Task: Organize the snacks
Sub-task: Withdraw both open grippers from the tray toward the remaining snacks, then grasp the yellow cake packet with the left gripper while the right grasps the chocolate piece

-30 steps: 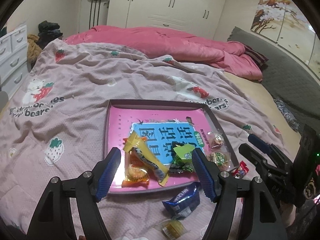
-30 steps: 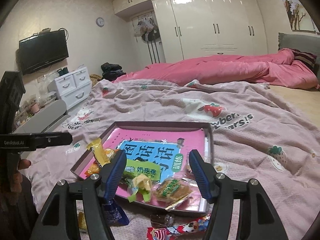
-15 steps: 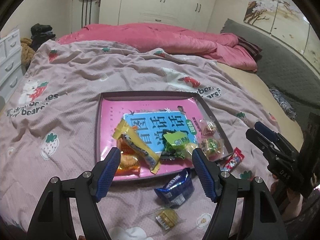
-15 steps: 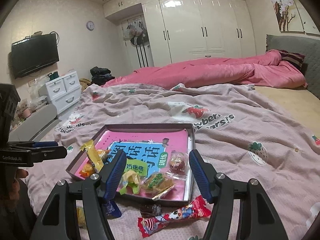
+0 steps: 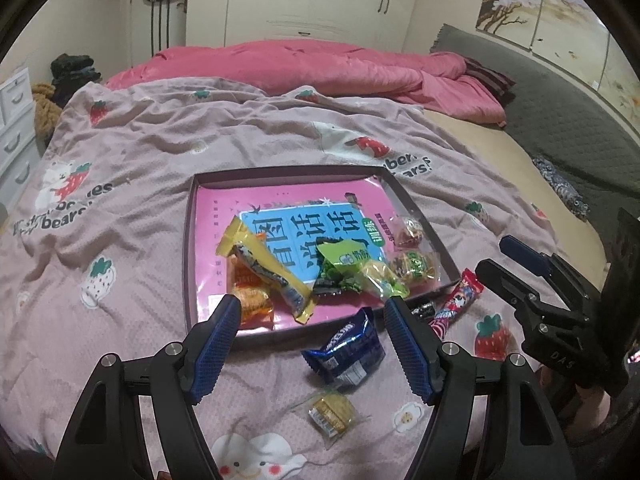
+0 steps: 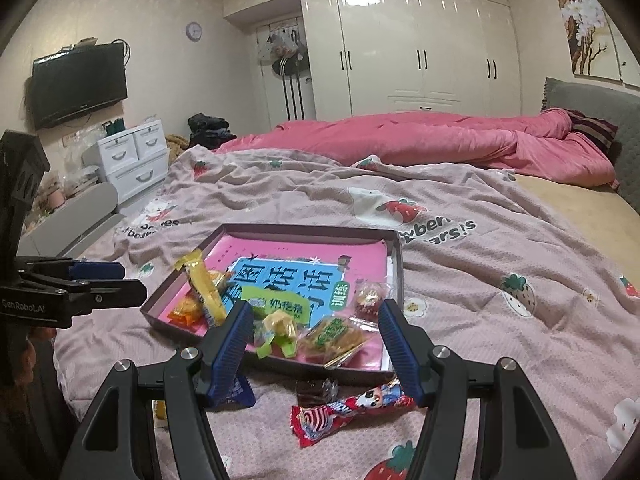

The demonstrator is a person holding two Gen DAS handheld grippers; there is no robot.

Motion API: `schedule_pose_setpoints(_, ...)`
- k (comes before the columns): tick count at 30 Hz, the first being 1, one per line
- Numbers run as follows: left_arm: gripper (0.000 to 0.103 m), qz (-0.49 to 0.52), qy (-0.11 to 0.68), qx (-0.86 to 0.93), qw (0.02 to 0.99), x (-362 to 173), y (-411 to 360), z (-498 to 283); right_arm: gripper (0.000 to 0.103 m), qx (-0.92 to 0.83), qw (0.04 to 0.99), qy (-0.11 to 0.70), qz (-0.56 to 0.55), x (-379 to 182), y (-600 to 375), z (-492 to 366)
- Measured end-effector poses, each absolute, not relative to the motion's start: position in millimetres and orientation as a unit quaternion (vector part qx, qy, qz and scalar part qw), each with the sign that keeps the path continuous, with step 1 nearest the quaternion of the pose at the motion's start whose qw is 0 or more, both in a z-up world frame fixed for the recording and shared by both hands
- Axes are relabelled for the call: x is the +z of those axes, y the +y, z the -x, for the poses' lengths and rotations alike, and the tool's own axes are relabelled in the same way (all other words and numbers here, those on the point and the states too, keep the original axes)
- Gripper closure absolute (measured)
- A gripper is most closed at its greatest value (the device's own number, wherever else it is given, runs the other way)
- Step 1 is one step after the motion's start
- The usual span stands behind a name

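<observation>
On the strawberry blanket (image 5: 160, 152) printed "bears", your one tray (image 5: 188, 240) holds about six snacks. Three lie outside its near edge: a blue packet (image 5: 346, 350) at 6 o'clock, a red candy stick (image 6: 344, 410) slanting toward 1 o'clock, and a small biscuit (image 5: 330, 414). Your left gripper (image 5: 312, 346) and right gripper (image 6: 316, 350) both hover spread wide, empty.

Your bed (image 5: 280, 136) carries the shallow tray (image 5: 188, 240), a blue packet (image 5: 348, 350), a red wrapper (image 5: 456, 304), a small biscuit (image 5: 330, 412) and a pink duvet (image 5: 320, 64).
</observation>
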State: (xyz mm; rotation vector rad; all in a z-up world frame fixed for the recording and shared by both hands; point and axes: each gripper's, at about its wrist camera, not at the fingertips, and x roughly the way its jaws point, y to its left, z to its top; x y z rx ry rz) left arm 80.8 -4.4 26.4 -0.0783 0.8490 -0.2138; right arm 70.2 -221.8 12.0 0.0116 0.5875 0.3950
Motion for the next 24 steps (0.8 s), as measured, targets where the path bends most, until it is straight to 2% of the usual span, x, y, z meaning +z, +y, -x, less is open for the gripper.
schedule_pose_setpoints(24,0.028,0.016,0.473,-0.117,0.873,-11,-7,-61,0.038,0.196,0.925,0.325,0.015,1,-212,-57)
